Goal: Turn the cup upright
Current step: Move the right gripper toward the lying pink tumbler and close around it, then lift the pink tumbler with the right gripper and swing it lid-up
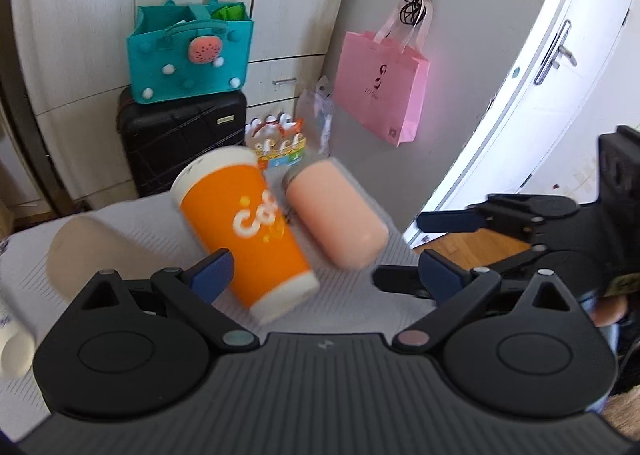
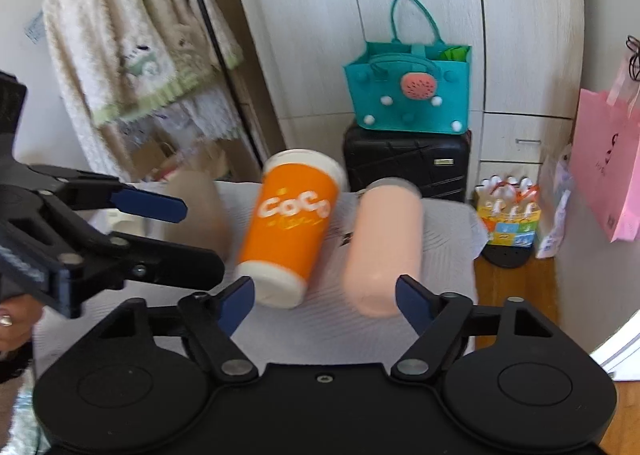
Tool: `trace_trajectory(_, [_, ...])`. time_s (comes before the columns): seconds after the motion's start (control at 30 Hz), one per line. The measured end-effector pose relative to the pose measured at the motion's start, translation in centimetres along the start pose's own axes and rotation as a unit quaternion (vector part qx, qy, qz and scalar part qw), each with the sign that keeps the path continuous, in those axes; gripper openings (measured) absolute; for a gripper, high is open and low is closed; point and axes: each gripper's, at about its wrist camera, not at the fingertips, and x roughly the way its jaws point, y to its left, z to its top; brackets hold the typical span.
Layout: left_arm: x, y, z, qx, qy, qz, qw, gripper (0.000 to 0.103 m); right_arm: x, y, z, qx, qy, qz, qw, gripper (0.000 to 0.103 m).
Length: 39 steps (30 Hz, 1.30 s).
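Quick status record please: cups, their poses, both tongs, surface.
orange cup: lying on its side, mouth away from cameras
pink cup: on its side, right of orange
beige cup: on its side, left of orange; blurred
left tongs: open, empty, around orange cup's base
right tongs: open, empty
surface: white cloth

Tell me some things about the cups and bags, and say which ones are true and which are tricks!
1. The orange cup is lying on its side. True.
2. The left tool is squeezing the orange cup. False: it is open, with its fingers on either side of the cup's end.
3. A teal bag sits on top of a black suitcase. True.
4. The pink bag lies on the table. False: it hangs against the wall.
5. The right tool is open. True.
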Motion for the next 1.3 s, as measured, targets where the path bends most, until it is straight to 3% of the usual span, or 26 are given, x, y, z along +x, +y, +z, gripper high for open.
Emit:
trace_trajectory(0.07, [0.5, 0.4, 0.5, -0.003, -0.003, -0.014, 0.9999, 0.100, 1.2, -0.4, 0.8, -0.005, 0.016, -0.009, 1.000, 0.072])
trace_trajectory(0.27, [1.4, 1.9, 1.2, -0.026, -0.018, -0.021, 0.9993, 0.099, 4.6, -2.5, 2.8, -0.001, 0.053, -0.016, 0.998, 0.071])
trace_trajectory(0.43, [3.3, 2.9, 2.7, -0.037, 0.004, -0.039, 0.9985, 0.099, 6.9, -4.1, 3.5, 0.029, 0.071, 0.007, 0.997, 0.075])
trace_trajectory(0.67, [4.8, 3.8, 2.3, -0.042, 0.019, -0.048, 0.9978, 0.099, 9.3, -4.4, 3.4, 0.028, 0.103, -0.013, 0.994, 0.071])
trace_trajectory(0.93, [5.2, 4.2, 1.8, -0.050, 0.020, -0.042, 0.9977, 0.099, 7.8, -4.7, 2.6, 0.043, 0.074, -0.006, 0.996, 0.068])
trace_trajectory(1.3, [2.6, 1.1, -0.2, -0.017, 0.010, -0.040, 0.9990, 0.099, 4.2, -3.2, 0.1, 0.053, 0.041, -0.026, 0.997, 0.067])
